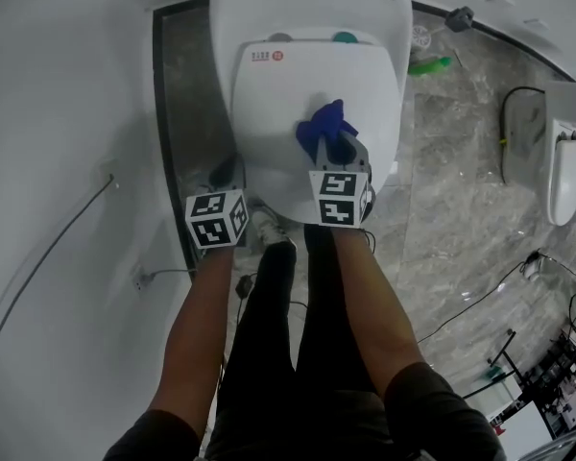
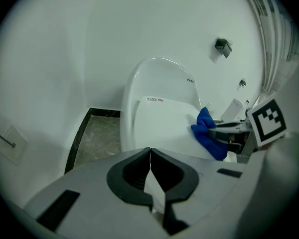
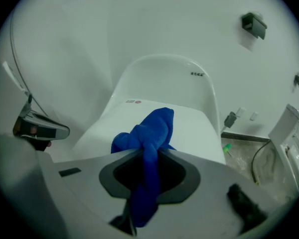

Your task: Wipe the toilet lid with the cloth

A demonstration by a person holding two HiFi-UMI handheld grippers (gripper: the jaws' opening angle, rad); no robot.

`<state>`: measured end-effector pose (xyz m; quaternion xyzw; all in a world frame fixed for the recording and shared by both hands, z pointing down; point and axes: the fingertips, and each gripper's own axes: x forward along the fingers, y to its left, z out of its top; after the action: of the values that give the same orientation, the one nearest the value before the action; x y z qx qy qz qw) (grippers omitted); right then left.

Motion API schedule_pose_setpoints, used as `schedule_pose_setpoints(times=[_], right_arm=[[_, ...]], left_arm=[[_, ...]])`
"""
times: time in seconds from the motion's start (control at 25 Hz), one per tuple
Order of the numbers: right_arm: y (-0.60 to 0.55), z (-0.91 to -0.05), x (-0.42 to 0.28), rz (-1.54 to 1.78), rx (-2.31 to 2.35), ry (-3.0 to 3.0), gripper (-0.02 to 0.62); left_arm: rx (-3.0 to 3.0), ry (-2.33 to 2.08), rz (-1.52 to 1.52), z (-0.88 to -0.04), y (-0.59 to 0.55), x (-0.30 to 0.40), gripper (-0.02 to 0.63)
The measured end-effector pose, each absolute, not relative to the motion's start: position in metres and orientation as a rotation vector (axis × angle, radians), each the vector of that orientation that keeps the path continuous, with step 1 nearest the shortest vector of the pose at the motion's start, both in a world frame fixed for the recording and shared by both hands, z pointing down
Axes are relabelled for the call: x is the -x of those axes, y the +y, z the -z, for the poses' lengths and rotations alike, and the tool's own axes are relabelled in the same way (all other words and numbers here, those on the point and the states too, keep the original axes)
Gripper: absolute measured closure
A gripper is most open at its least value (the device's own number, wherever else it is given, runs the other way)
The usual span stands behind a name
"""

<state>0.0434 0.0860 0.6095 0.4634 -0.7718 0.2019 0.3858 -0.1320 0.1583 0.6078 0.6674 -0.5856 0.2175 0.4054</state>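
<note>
The blue cloth [image 3: 148, 133] is clamped in the right tool [image 3: 147, 156]. Its jaws are pinched on a gathered neck of the fabric, with a bunched head sticking out ahead and a tail hanging back through them. That head sits over the near right part of the toilet lid [image 1: 307, 104] and seems to rest on it, though I cannot tell how firmly it presses.

The left tool [image 2: 150, 158] has its jaws closed tip to tip with nothing between them. It hangs off the lid's near left corner, apart from the cloth.

The cloth looks soft, limp and light. It should flatten under pressure, and a grip near its middle, as here, leaves enough free fabric to drag. The lid looks smooth, glossy and hard, so the cloth will likely slide easily.

The only container is the toilet bowl, covered by the shut lid, so its contents are hidden.
</note>
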Motion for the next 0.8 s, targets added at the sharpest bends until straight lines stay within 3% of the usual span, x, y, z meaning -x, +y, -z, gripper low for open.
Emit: schedule_pose_setpoints(times=[0.56, 0.8], right_arm=[[0.084, -0.634, -0.215, -0.721, -1.590, -1.654, 0.526], [0.089, -0.633, -0.229, -0.745, -1.643, -1.611, 0.526]], left_arm=[[-1.718, -1.450, -0.574, -0.611, 0.158, 0.129, 0.592], [-1.717, -1.459, -0.556, -0.609, 0.158, 0.133, 0.592]])
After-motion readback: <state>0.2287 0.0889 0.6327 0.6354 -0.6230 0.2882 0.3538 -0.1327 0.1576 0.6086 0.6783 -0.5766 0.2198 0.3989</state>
